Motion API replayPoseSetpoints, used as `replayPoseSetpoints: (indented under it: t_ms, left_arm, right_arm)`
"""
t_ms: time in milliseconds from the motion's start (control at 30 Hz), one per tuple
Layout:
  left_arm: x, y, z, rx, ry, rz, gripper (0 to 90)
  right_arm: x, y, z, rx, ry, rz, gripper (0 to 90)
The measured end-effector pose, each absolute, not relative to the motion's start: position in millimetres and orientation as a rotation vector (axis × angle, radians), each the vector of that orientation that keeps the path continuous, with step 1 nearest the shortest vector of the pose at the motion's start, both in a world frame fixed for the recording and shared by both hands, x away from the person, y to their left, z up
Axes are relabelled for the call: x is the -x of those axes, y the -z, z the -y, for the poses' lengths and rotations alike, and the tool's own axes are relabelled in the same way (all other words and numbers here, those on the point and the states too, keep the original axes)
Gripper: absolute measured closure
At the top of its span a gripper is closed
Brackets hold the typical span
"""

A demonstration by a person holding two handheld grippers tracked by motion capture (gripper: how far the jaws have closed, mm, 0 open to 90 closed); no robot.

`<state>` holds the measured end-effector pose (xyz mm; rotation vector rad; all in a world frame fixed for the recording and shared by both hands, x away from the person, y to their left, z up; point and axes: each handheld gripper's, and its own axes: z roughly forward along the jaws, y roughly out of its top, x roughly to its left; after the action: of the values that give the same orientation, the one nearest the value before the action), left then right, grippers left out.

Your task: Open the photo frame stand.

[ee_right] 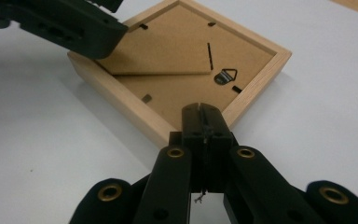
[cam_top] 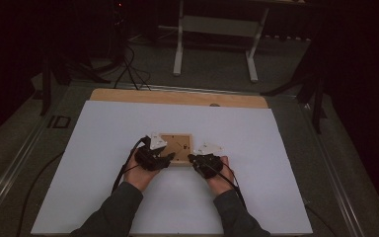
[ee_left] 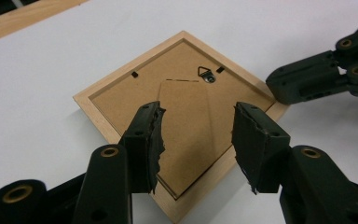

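Two grippers work one wooden picture frame (cam_top: 175,148), which lies face down at the centre of the high view on the white worktop (cam_top: 103,148). Its cardboard backing (ee_left: 186,121) faces up, with a metal hanger (ee_right: 225,76) and small retaining tabs along the inner rim. Left gripper (ee_left: 198,140): jaws spread, hovering over the backing's near corner, nothing between them. Right gripper (ee_right: 203,122): jaws pressed together, tip at the frame's near corner, seemingly bracing it. Step in hand looks like freeing the backing. Next move likely calls for the left gripper to turn or lift a tab while the right steadies the frame.
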<state>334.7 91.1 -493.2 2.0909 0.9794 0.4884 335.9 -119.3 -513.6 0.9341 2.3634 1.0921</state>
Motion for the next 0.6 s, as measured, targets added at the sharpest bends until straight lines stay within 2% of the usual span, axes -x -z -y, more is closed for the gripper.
replayPoseSetpoints:
  t_ms: [600]
  left_arm:
    - [-346, 507, -87, -2.135, -0.465, -1.014, 50.9]
  right_arm:
    - [-335, 514, 119, -0.935, -1.094, -2.357, 89.8]
